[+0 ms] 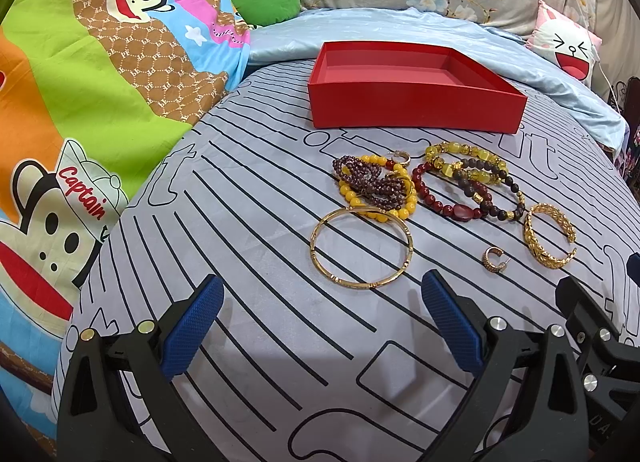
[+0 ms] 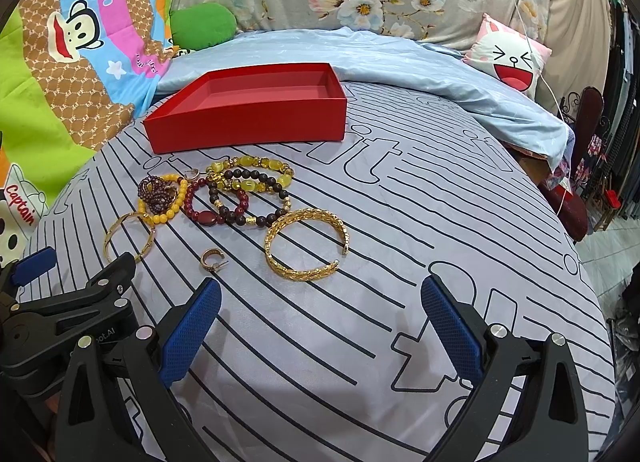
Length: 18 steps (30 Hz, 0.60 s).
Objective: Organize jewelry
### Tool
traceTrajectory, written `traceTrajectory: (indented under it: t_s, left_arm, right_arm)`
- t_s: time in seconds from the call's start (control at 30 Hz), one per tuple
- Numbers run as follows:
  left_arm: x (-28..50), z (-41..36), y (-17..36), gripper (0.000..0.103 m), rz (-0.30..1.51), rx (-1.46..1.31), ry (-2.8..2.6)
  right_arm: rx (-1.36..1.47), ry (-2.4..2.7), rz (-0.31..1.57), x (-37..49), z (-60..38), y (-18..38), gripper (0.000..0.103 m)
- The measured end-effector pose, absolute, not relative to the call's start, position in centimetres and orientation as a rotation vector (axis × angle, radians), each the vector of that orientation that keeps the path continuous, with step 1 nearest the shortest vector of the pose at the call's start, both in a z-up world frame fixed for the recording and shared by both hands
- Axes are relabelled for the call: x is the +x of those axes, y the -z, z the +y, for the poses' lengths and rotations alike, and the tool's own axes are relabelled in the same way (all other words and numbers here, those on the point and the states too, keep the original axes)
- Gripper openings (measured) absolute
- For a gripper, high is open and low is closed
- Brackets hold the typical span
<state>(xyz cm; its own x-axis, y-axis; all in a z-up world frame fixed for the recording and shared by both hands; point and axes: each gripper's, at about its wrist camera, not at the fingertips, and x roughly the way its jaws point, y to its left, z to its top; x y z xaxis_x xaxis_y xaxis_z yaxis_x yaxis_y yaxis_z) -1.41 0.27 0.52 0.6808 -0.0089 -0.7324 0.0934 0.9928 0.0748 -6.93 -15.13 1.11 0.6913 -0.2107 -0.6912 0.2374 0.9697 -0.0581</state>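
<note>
grey-lilac striped bed sheet (image 1: 260, 342) carries all items; both grippers hang above its near edge with nothing between their blue pads. left gripper (image 1: 320, 326): jaws spread wide, empty, aimed at the plain gold bangle (image 1: 361, 247), which lies flat just beyond its fingertips (image 1: 196, 318). right gripper (image 2: 320, 326): jaws likewise wide apart, empty, bare sheet between them. contents, left to right in the left wrist view: plain gold bangle, nearest the near edge; yellow bead bracelet (image 1: 374, 186) with a purple bead strand (image 1: 368, 180) heaped on it, touching the bangle's far rim; small gold hoop earring (image 1: 401, 158) just behind that heap; dark red bead bracelet (image 1: 448, 198) overlapping a black-and-gold bead bracelet (image 1: 500, 198); amber-yellow bead bracelet (image 1: 466, 158) lying across the far side of those two; second small gold hoop earring (image 1: 495, 259), alone, near the right gripper's side; gold woven cuff (image 1: 550, 234), open-ended, lying flat at the right end of the group, apart from the beads. red box (image 1: 412, 86), open top, nothing visible inside, stands behind the jewelry toward the sheet's far edge, apart from every piece. light blue quilt (image 1: 360, 26) bunched behind the box; monkey-print cover (image 1: 100, 82) along the left edge; green cushion (image 1: 264, 0) and pink cartoon pillow (image 1: 568, 42) at the far corners.
</note>
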Motion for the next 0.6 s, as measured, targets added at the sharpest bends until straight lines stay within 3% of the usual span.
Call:
traceTrajectory:
  t_s: [0.6]
  left_arm:
    - [-1.54, 0.24, -0.53, 0.095, 0.820, 0.112, 0.059]
  right_arm:
    - [0.051, 0.248, 0.780, -6.80, -15.36, -1.03, 0.097]
